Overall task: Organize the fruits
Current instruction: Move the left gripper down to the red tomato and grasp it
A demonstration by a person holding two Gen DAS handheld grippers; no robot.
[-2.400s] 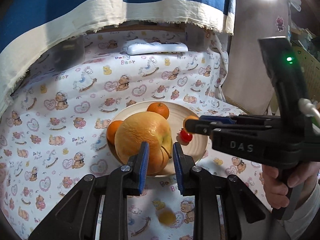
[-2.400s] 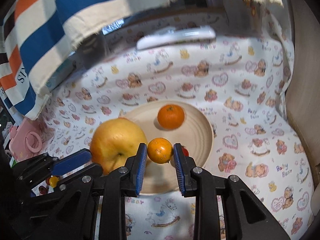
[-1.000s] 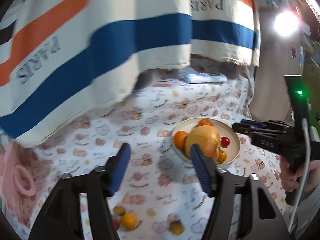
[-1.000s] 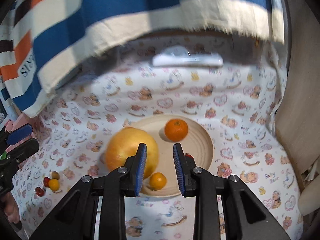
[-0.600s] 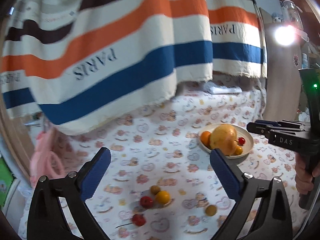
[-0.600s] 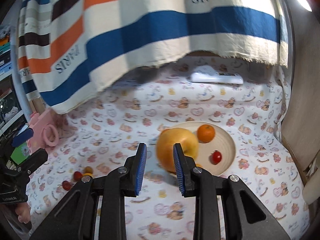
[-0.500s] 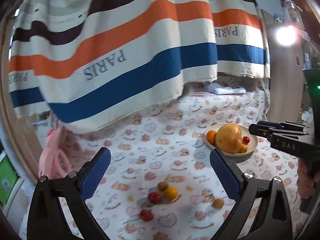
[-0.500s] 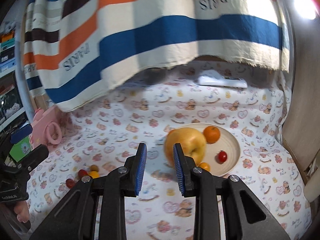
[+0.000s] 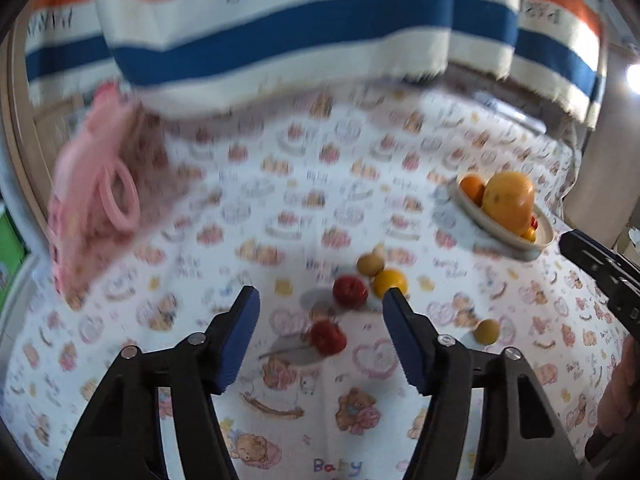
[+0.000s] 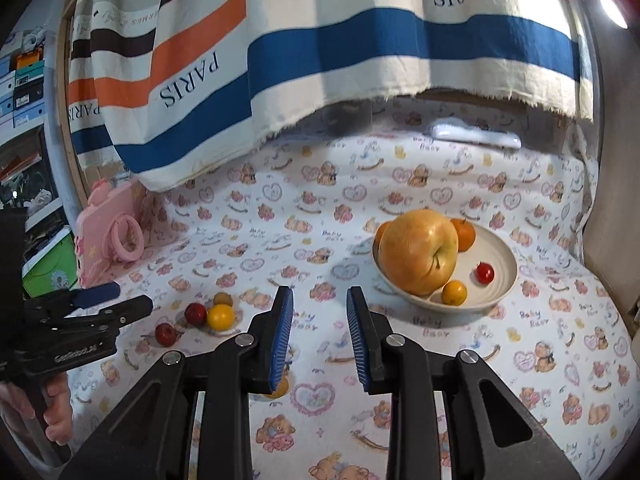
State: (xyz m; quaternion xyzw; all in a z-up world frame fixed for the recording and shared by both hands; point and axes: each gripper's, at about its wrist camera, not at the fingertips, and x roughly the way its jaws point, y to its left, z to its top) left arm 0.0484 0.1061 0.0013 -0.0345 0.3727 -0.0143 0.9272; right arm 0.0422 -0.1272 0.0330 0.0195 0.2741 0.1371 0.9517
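The left gripper is held over the loose fruits on the printed cloth; its jaws are closing, and a small red tomato is seen between them, not yet pressed; a second tomato and a yellow fruit lie just ahead. The right gripper is shut and empty, farther from this group. The plate, with the large yellow-orange fruit, is placed well apart, to the right.

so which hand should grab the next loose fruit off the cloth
Left, probably. The left tongs are closing with nothing between them yet, right over the red fruit and its neighbours. The right tongs are shut and empty, facing bare cloth between that cluster and the bowl.
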